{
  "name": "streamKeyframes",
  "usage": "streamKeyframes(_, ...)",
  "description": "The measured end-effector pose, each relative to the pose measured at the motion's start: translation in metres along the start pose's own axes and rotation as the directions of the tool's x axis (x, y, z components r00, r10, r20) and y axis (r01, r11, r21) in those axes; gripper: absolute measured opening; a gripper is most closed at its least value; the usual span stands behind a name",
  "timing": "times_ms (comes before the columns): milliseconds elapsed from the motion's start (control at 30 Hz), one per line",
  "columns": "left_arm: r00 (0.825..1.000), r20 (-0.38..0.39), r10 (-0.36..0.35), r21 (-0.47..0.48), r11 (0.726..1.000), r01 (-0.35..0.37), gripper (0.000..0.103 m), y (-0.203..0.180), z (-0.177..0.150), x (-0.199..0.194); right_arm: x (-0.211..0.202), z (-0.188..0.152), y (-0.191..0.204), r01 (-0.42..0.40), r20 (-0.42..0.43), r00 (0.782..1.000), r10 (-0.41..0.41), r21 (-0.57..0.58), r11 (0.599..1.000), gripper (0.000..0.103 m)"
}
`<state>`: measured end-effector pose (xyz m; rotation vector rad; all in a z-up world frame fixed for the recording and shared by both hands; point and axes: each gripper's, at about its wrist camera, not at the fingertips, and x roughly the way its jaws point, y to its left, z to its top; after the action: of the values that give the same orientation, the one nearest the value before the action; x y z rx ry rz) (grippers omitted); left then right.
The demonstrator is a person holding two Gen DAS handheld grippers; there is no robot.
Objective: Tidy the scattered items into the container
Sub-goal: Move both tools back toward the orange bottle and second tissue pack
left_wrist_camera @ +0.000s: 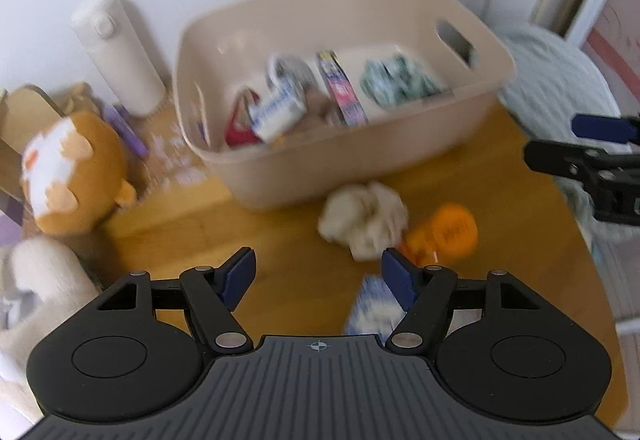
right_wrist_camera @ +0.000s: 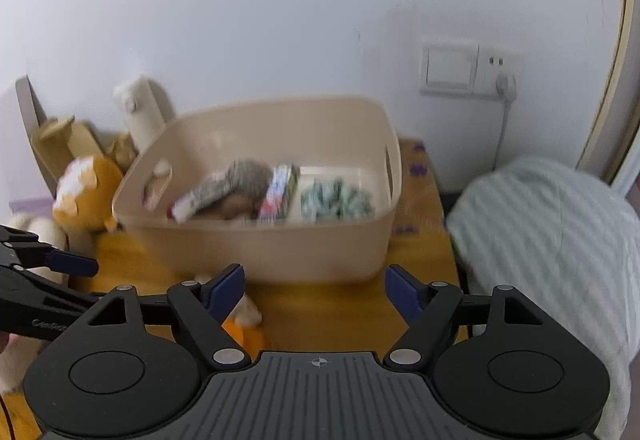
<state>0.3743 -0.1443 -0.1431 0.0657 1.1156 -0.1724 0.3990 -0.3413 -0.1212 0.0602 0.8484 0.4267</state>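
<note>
A beige plastic bin [left_wrist_camera: 400, 152] stands at the back of the wooden table and holds several packets and boxes, blurred. In front of it lie a crumpled cream cloth [left_wrist_camera: 364, 218], an orange bottle [left_wrist_camera: 448, 232] on its side, and a blue-and-white packet [left_wrist_camera: 372, 304] partly hidden behind one finger. My left gripper [left_wrist_camera: 318, 272] hovers open over bare wood, left of these items, with nothing between its fingers. My right gripper [right_wrist_camera: 316, 284] is open and empty before the bin [right_wrist_camera: 280, 244]. The cloth [right_wrist_camera: 248, 314] and the bottle [right_wrist_camera: 244, 336] peek out behind its left finger.
An orange-and-white plush toy [left_wrist_camera: 76, 176], a white flask [left_wrist_camera: 120, 56] and a cardboard box stand left of the bin. A cream plush [left_wrist_camera: 40, 280] lies at the near left. Striped bedding [right_wrist_camera: 552, 240] borders the table on the right. A wall socket [right_wrist_camera: 472, 68] with a cable is behind.
</note>
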Motion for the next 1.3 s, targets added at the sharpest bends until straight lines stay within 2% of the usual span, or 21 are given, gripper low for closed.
streamKeyframes(233,0.993,-0.085,-0.086,0.052,0.994,0.091,0.071,-0.014,-0.027,0.019,0.007,-0.03,0.002,-0.003,-0.08,0.997,0.004,0.017,1.0,0.085)
streamKeyframes(500,0.985,-0.116,-0.131,-0.005,0.991,0.132,0.071,-0.015,-0.035,0.043,0.015,-0.04,0.01,-0.033,-0.12,0.992,0.033,0.004,0.999,0.092)
streamKeyframes(1033,0.986,-0.161,-0.049,-0.017,0.999,0.047,0.071,0.003,-0.03,0.08,0.054,-0.038,0.038,-0.086,-0.199,0.978,0.069,-0.081,0.993,0.098)
streamKeyframes(1167,0.986,-0.162,-0.046,0.033,0.998,0.052,0.071,0.008,-0.026,0.088,0.067,-0.039,0.04,-0.089,-0.214,0.974,0.074,-0.06,0.994,0.098)
streamKeyframes(1300,0.984,-0.16,-0.072,0.14,0.986,0.095,0.071,0.004,-0.023,0.093,0.079,-0.041,0.041,-0.083,-0.241,0.968,0.071,-0.038,0.996,0.098)
